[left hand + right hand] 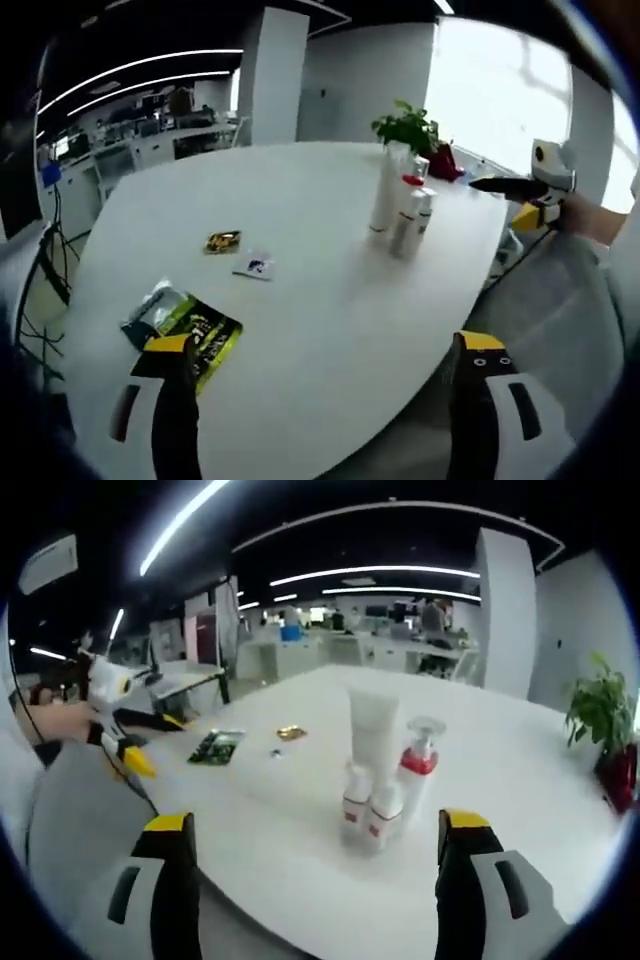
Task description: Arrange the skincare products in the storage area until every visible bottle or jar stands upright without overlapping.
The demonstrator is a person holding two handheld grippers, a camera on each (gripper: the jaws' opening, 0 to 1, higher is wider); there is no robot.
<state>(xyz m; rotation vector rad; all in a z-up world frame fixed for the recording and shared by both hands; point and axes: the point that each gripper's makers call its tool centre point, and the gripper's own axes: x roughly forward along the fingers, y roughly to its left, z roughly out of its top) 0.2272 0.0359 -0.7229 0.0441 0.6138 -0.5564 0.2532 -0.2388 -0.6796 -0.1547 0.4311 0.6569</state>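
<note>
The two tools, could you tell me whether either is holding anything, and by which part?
Nothing is held. The left tool and the right tool both stand open with empty jaws; the bottles stand untouched on the white table.

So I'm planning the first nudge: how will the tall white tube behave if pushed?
The tall white tube stands on a narrow end, so it probably tips easily. The pump bottle and two small bottles crowd its base and may topple too. Its smooth surface looks slippery.
</note>
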